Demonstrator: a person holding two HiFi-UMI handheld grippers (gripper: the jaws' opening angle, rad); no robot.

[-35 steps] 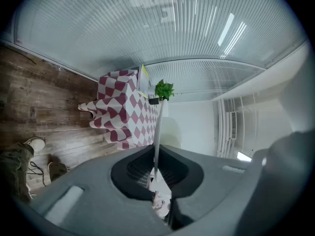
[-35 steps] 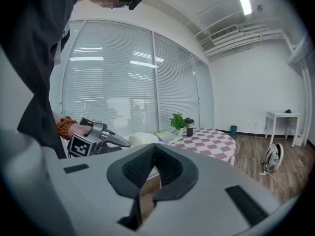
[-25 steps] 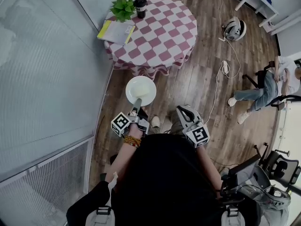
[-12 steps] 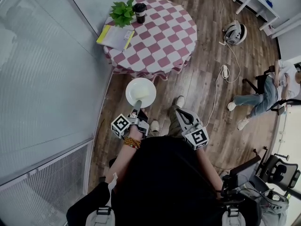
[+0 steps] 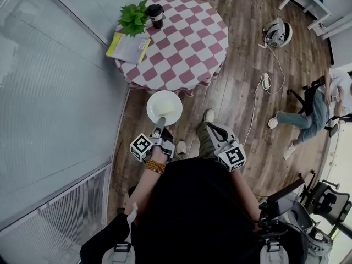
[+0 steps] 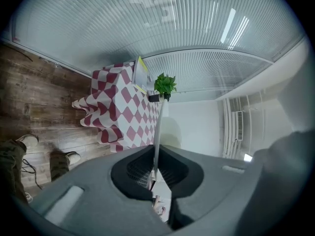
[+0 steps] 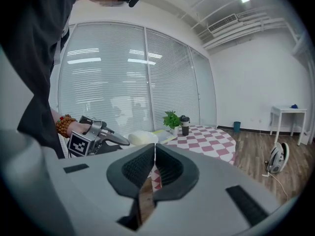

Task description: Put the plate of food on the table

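A white plate (image 5: 164, 106) with a pale lump of food (image 5: 166, 111) on it is held out level over the wood floor, just short of the round table (image 5: 181, 37) with its red-and-white checked cloth. My left gripper (image 5: 160, 126) is shut on the plate's near rim; in the left gripper view the plate (image 6: 156, 141) shows edge-on between the jaws. My right gripper (image 5: 212, 128) hangs beside it with jaws closed and nothing in them. In the right gripper view the food (image 7: 142, 137) and the table (image 7: 206, 140) lie ahead.
On the table stand a potted green plant (image 5: 132, 18), a dark lidded cup (image 5: 156, 15) and a yellow-edged booklet (image 5: 128, 48). A glass wall with blinds runs along the left. A cable and a round device (image 5: 278, 32) lie on the floor; a person sits at the right (image 5: 316, 100).
I have stepped a little closer to the table; it sits lower and further left in the head view. The plate stays gripped in the left gripper, and the right gripper holds its place.
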